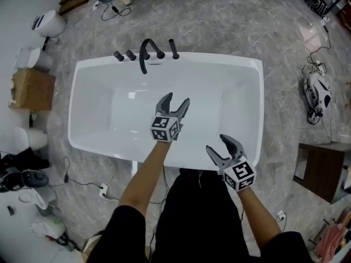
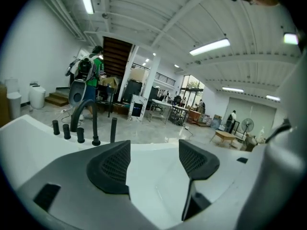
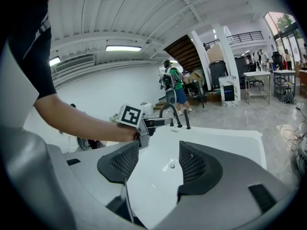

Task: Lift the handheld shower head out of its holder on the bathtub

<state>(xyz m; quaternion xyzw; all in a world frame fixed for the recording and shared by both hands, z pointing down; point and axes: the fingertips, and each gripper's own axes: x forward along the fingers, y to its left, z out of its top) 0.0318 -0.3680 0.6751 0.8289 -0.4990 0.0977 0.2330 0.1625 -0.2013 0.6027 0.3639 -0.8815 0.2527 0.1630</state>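
The handheld shower head (image 1: 173,49) is a slim black stick standing upright in its holder on the far rim of the white bathtub (image 1: 249,92), just right of the curved black spout (image 1: 145,55) and the black knobs (image 1: 124,55). In the left gripper view the shower head (image 2: 113,129) stands beyond the jaws, up and to the left. My left gripper (image 1: 176,99) hovers open over the tub's middle, well short of the fittings, nothing between its jaws. My right gripper (image 1: 218,143) is open and empty over the near rim. The right gripper view shows the shower head (image 3: 187,119) far off.
A brown cabinet (image 1: 320,170) stands on the floor at the right, with a white appliance (image 1: 317,92) and cables beyond it. A cardboard box (image 1: 31,89) and white toilets (image 1: 48,23) line the left side. A person with a backpack (image 2: 88,73) stands behind the tub.
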